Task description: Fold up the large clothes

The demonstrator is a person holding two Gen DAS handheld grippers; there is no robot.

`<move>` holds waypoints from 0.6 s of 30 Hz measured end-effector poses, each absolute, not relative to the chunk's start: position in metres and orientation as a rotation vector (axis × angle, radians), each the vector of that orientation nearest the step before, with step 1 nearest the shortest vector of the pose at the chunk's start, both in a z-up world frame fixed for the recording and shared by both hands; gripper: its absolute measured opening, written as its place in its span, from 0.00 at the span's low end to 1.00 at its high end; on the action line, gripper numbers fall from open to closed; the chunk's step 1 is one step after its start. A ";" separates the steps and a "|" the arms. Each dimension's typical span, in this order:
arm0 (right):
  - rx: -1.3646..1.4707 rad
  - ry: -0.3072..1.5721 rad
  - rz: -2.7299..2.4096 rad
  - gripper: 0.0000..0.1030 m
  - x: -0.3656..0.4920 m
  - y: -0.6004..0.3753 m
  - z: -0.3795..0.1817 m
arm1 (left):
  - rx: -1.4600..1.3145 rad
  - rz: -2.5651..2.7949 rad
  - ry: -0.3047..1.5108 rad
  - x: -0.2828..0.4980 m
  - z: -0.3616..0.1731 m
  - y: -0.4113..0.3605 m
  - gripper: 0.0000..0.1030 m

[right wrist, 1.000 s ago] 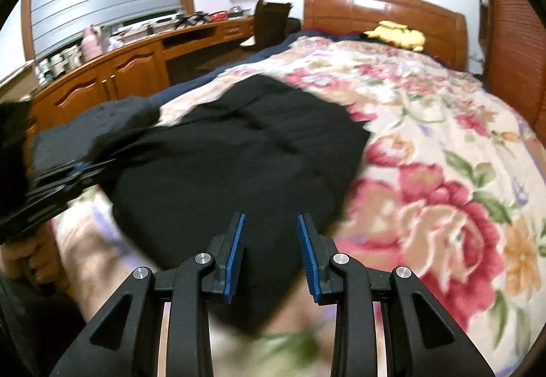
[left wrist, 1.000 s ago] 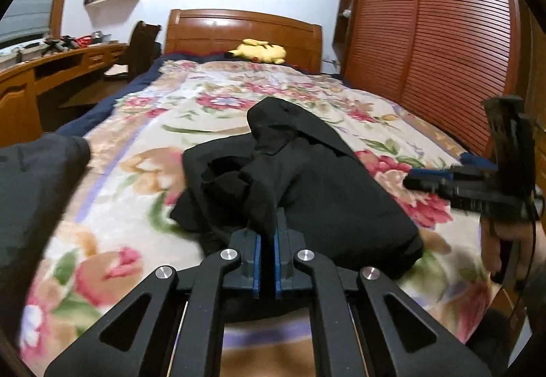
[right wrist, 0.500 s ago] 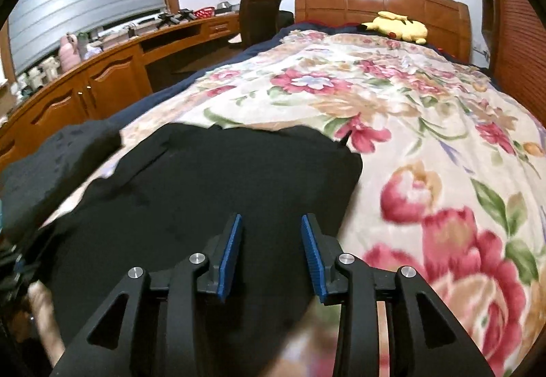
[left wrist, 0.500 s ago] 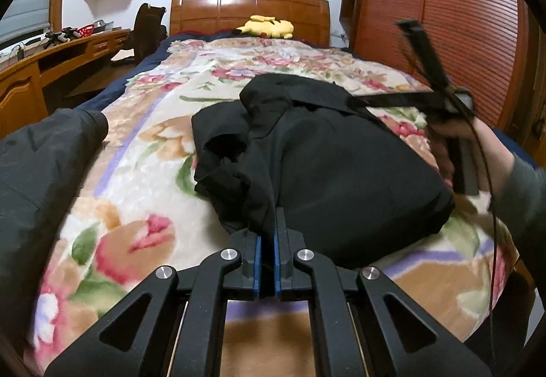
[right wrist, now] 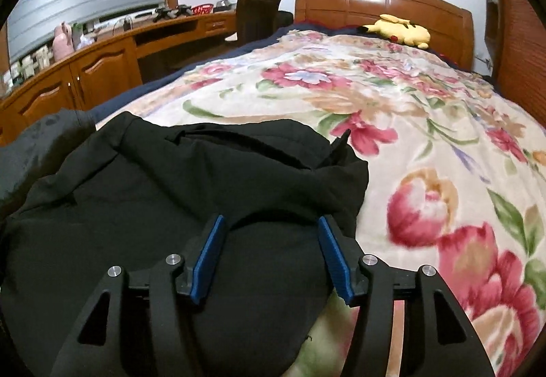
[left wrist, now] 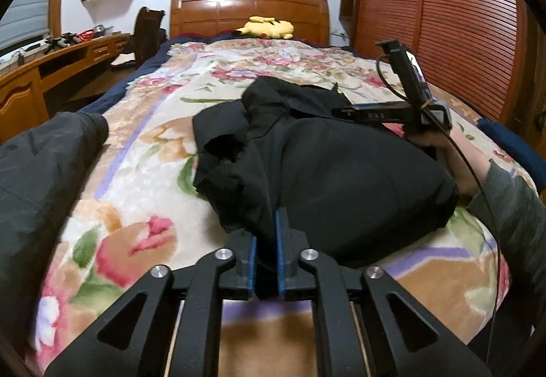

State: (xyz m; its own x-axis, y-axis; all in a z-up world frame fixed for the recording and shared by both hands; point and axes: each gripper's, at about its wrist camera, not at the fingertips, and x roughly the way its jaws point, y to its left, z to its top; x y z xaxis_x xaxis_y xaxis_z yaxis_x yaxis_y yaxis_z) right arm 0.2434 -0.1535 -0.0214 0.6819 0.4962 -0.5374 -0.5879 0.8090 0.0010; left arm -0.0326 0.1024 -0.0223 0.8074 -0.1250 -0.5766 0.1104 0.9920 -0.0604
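Note:
A bulky black garment (left wrist: 341, 168) lies bunched on the floral blanket (left wrist: 136, 179) near the foot of the bed. My left gripper (left wrist: 266, 240) is shut on a fold of the garment at its near edge. My right gripper (right wrist: 271, 240) is open, its blue pads straddling the garment's (right wrist: 170, 206) near right part, above the cloth. In the left wrist view the right gripper (left wrist: 344, 111) reaches in from the right over the garment's far side.
A second dark garment (left wrist: 37, 179) lies at the bed's left edge. A yellow plush toy (left wrist: 268, 27) sits by the wooden headboard (left wrist: 249, 8). A wooden desk (right wrist: 102, 56) and chair (right wrist: 257, 15) stand left of the bed; a slatted wardrobe (left wrist: 443, 18) stands right.
My right gripper has opened wider and moved in lower over the black garment. My left gripper stays shut on the cloth fold, with the view shifted slightly.

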 end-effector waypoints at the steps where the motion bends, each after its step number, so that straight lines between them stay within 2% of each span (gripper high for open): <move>1: -0.178 0.554 0.613 0.60 0.245 -0.155 -0.021 | -0.021 -0.109 0.608 -0.035 -0.020 0.103 0.18; 5: -0.134 0.573 0.625 0.65 0.247 -0.167 -0.023 | -0.051 -0.128 0.590 -0.046 -0.020 0.111 0.45; 6: -0.120 0.579 0.628 0.66 0.249 -0.169 -0.023 | -0.057 -0.134 0.593 -0.048 -0.021 0.112 0.48; 18: -0.073 0.615 0.622 0.73 0.250 -0.175 -0.021 | -0.037 -0.095 0.673 -0.049 -0.043 0.110 0.48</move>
